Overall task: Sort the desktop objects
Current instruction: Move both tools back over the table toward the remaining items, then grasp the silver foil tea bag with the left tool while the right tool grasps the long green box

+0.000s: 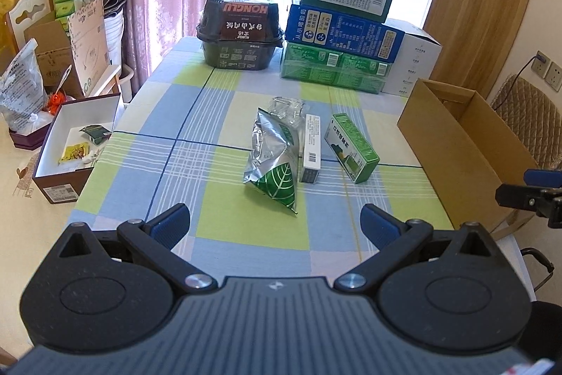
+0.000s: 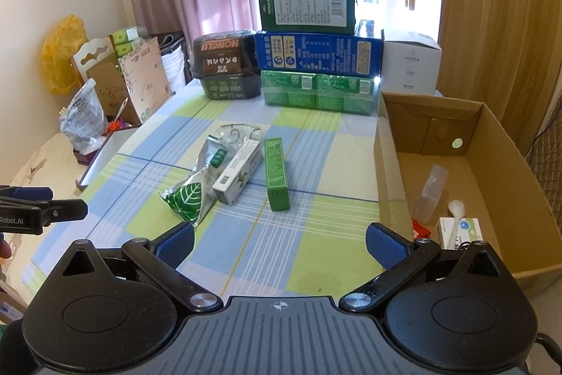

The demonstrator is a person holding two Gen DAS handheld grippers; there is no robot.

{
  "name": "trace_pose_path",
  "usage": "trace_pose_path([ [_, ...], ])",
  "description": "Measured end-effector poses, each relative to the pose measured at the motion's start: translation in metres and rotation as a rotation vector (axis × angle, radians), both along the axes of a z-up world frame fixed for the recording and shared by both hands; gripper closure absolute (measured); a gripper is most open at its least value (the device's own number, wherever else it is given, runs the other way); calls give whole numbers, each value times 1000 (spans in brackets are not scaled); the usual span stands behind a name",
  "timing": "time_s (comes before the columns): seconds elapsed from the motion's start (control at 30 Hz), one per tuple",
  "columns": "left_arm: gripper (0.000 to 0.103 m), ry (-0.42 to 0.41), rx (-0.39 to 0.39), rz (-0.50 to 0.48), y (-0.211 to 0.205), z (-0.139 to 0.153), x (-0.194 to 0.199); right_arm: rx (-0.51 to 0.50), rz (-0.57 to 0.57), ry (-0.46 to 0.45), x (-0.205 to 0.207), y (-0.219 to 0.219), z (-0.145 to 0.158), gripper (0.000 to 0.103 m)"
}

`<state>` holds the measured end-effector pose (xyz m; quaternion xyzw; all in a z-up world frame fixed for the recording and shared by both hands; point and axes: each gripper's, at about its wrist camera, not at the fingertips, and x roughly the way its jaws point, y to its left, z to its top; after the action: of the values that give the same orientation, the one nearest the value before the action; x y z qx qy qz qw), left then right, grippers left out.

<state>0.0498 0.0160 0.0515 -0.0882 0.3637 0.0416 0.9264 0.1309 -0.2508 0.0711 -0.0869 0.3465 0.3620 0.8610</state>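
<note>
On the checked tablecloth lie a silver pouch with a green leaf, a white slim box, a green box and clear glasses behind them. My left gripper is open and empty, near the front of the table, short of the pouch. My right gripper is open and empty, in front of the green box. A cardboard box at the right holds several small items. A white-lined open box stands left of the table.
Stacked green and blue cartons and a black food tub stand at the table's far edge. A white carton is behind the cardboard box. Bags and boxes crowd the left side.
</note>
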Motion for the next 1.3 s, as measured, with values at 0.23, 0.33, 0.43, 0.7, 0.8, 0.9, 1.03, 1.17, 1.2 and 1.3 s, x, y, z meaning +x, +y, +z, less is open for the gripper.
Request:
trace_pose_path([
  [0.23,2,21,-4,-8,7,-11,23,-2,7,4,14,21,-14,2],
  [0.33,2,36,1,-13,9,-19,39,6,1,14,25,32,-24,2],
  [0.43,2,51,7,-17,13,-31,56,6,-3,24,38,44,-36,2],
  [0.7,2,72,0,-32,20,-68,105,-5,-16,49,69,79,-73,2],
  [0.8,2,80,8,-30,24,-84,119,-7,-15,53,79,90,-87,4],
  [0.9,2,93,10,-28,30,-96,128,-18,3,47,87,100,-99,14],
  [1.03,4,91,10,-40,34,-102,141,-21,16,58,99,110,-109,22],
  [1.17,5,87,30,-70,32,-106,159,-33,23,62,112,114,-118,26],
  [1.2,6,87,37,-80,31,-108,163,-38,23,64,114,115,-120,27],
  [1.3,11,108,66,-113,28,-114,175,-45,27,78,123,117,-127,30],
])
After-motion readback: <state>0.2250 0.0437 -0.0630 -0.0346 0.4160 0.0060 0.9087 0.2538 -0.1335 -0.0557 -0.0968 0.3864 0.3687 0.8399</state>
